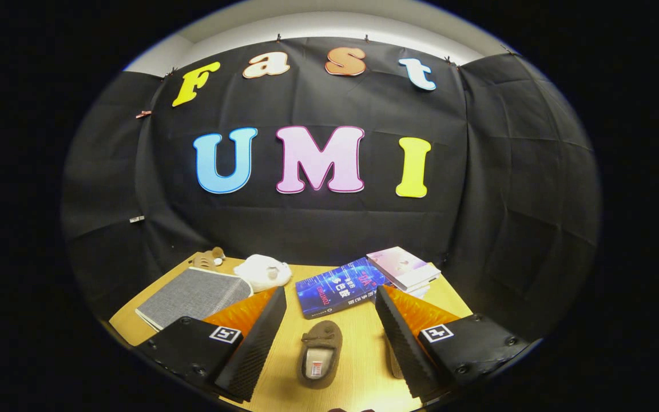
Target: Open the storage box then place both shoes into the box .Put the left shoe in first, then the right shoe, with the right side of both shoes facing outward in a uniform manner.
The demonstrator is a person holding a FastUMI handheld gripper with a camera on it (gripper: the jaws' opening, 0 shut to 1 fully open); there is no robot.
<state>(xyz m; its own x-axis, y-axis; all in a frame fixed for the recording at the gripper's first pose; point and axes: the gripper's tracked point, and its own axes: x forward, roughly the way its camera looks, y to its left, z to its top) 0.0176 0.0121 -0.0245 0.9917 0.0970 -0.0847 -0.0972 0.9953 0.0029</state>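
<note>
Desk: light yellow-tan wood grain. Shoe, lying between the spread fingers of the hand-held gripper: brown, with a pale insole. Book: deep blue cover with a lighter blue pattern. Second book: pale pink and white. Flat cloth-covered item: grey weave. Soft object: white. Small plush toy: tan.

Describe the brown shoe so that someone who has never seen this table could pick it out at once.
On the wooden table, the open hand-held gripper has its two fingers spread wide and touching nothing. The brown shoe lies on the bare wood between them, nearer than the blue book. It is a small slipper-like shoe with a pale lining showing in its opening, unlike the flat books and grey box nearby.
</note>
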